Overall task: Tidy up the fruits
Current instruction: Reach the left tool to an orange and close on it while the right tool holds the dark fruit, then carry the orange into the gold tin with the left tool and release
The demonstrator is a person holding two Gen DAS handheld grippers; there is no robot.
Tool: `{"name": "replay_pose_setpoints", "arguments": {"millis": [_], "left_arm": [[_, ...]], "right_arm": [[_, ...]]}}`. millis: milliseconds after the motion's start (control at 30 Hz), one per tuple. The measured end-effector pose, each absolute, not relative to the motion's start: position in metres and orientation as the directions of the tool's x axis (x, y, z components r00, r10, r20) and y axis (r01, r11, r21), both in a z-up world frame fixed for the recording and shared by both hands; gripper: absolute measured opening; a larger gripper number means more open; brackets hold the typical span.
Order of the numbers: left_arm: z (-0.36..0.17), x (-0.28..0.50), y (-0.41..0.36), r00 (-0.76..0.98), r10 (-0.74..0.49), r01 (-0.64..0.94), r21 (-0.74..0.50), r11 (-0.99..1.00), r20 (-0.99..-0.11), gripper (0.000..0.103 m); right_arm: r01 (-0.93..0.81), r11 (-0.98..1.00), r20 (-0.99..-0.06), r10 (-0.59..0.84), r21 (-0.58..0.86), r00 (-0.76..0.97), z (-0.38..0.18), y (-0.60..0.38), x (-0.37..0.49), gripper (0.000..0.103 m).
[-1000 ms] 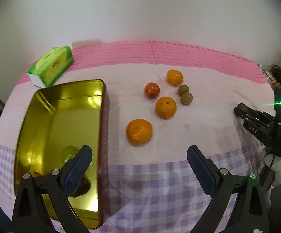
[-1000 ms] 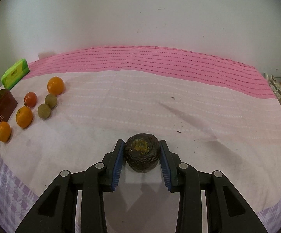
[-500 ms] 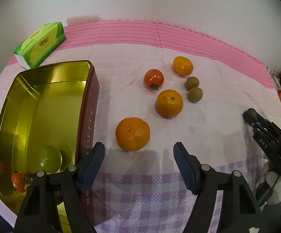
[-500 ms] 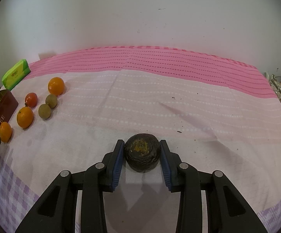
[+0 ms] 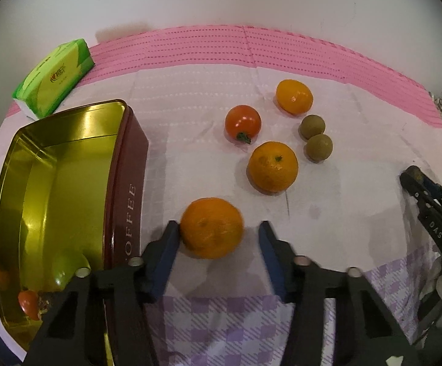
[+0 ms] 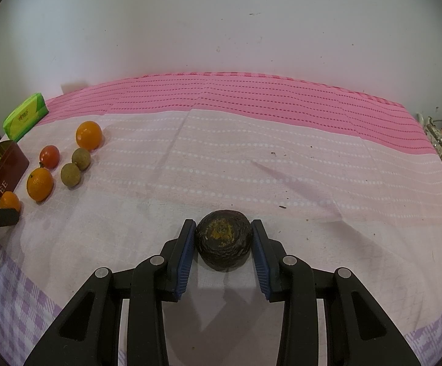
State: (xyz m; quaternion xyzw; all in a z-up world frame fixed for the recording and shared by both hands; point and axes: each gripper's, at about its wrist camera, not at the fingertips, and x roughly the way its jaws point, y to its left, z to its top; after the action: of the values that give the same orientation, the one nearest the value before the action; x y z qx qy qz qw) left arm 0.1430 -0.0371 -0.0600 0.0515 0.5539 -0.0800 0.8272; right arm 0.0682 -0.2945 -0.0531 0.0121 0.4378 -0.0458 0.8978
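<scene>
Three oranges [image 5: 211, 228], a red tomato [image 5: 242, 121], two small brownish-green fruits [image 5: 311, 126] beside the gold-lined tin [image 5: 53, 180].

My left camera looks steeply down, close over the tin [image 5: 68, 183] and oranges [image 5: 272, 166]; my right faces across the counter [image 6: 251, 167]. Both share those oranges and the tin.

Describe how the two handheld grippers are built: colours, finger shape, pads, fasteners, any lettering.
Both match. The left gripper and right gripper have matte black angular frames with triangular cut-outs and round silver pins at the joints. Each has two fingers lined with ribbed blue pads. White letters, seemingly "DAS", mark the right gripper's side in the left wrist view. No cables or sleeves show.
</scene>
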Motion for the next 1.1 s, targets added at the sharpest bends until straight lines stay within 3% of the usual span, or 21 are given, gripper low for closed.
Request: {"name": "replay_pose_setpoints", "arguments": {"millis": [167,800,1100], "left_arm": [[-0.060,0.143,-0.037,0.383,-0.068,0.200,0.011,0.980,-0.921,0.038],[-0.024,0.119,-0.026,0.453,-0.085,0.214,0.016,0.977,-0.887,0.037],[-0.005,0.122,0.016,0.495,-0.038,0.130,0.031,0.991,-0.868,0.037]], "right_arm": [[0.093,0.995,-0.787,-0.071,-0.018,0.612,-0.053,-0.294,0.068,0.038],[0.092,0.995,-0.788,-0.078,-0.027,0.611,-0.053,-0.292,0.068,0.038],[0.091,0.995,-0.788,-0.078,-0.029,0.611,-0.053,-0.292,0.069,0.038]]}}
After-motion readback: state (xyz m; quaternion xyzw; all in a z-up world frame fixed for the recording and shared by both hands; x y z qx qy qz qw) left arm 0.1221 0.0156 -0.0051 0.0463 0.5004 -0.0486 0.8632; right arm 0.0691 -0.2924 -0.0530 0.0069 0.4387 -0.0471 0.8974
